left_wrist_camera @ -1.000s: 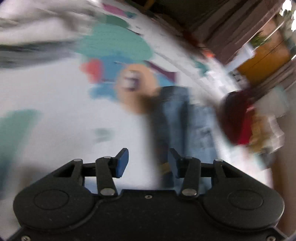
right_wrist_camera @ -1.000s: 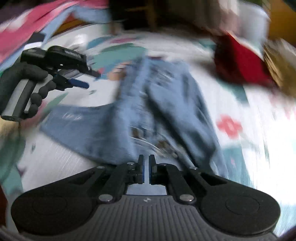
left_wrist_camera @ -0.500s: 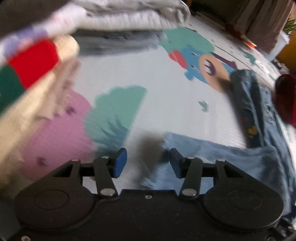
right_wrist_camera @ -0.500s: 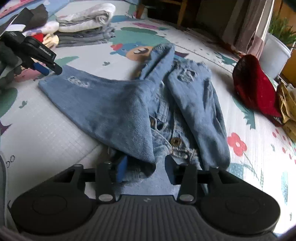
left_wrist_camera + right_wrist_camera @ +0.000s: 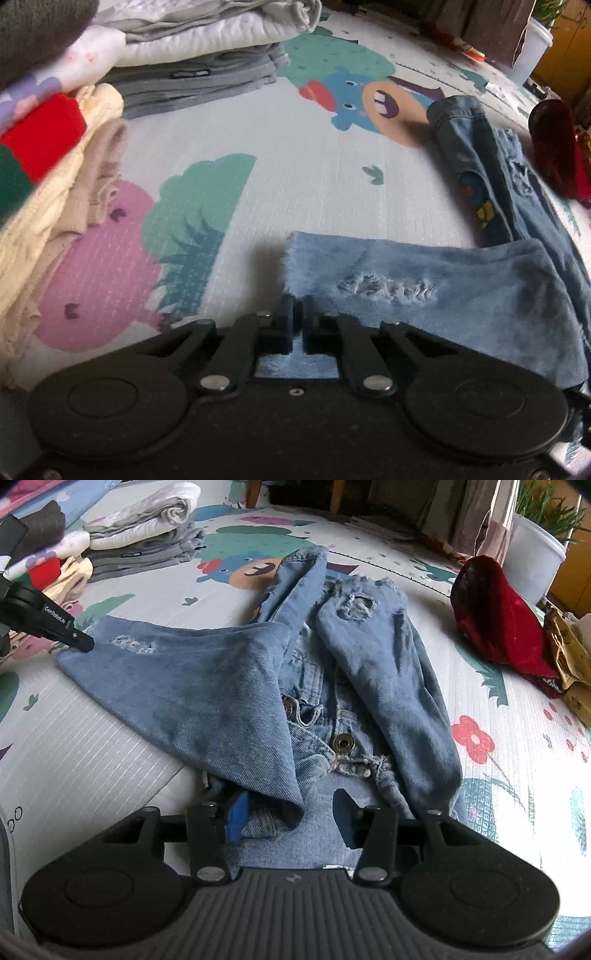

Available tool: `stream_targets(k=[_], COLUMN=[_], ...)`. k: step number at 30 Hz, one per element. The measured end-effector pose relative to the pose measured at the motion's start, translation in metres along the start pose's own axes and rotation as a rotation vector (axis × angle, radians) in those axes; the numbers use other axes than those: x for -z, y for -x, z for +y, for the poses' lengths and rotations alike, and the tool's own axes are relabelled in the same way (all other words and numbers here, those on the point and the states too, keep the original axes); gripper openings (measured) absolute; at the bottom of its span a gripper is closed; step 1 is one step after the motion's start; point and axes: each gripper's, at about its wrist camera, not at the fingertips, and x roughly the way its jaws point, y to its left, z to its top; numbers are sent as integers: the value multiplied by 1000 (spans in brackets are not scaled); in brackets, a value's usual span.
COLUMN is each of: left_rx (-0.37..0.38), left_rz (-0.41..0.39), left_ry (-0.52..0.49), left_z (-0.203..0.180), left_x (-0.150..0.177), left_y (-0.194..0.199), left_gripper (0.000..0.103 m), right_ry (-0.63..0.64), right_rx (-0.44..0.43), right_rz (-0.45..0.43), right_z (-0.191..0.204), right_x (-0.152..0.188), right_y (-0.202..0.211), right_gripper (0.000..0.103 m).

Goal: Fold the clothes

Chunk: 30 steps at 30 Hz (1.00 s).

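Observation:
A pair of ripped blue jeans (image 5: 236,686) lies on a cartoon play mat (image 5: 92,746). One leg runs out to the left, the other (image 5: 384,672) lies folded along the right. In the left wrist view my left gripper (image 5: 297,314) is shut on the frayed hem of the left leg (image 5: 406,291). It also shows in the right wrist view (image 5: 79,640) at that hem. My right gripper (image 5: 291,816) is open, its fingers either side of a fold of denim at the waist end, touching or just above it.
Stacks of folded clothes (image 5: 192,59) stand at the mat's far left, also in the right wrist view (image 5: 140,535). A red garment (image 5: 498,627) and yellow-brown cloth (image 5: 569,653) lie at the right. A white plant pot (image 5: 535,557) stands behind.
My left gripper has shut on the hem of the left leg. My right gripper opened half a second ago and stays open at the waist end.

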Motion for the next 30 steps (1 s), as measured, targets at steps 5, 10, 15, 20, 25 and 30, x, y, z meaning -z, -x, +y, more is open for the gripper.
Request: stream_targets(k=[5, 10, 15, 20, 25, 30], left_rx=[156, 357, 530, 569, 582, 625], left_rz=[-68, -159, -133, 4, 131, 177], left_ry=[18, -43, -215, -473, -626, -674], left_z=[-26, -89, -185, -297, -362, -385], left_x=[-32, -90, -153, -181, -173, -162], left_y=[35, 91, 125, 109, 86, 72], left_gripper=[0, 0, 0, 0, 0, 0], right_ry=[-20, -47, -106, -214, -304, -384], right_rx=[2, -2, 11, 4, -114, -173], right_rz=[-8, -22, -29, -27, -97, -123], right_z=[-2, -7, -18, -38, -52, -73], right_x=[2, 4, 3, 7, 10, 4], right_y=[0, 1, 3, 7, 10, -2], right_gripper=[54, 57, 52, 45, 58, 58])
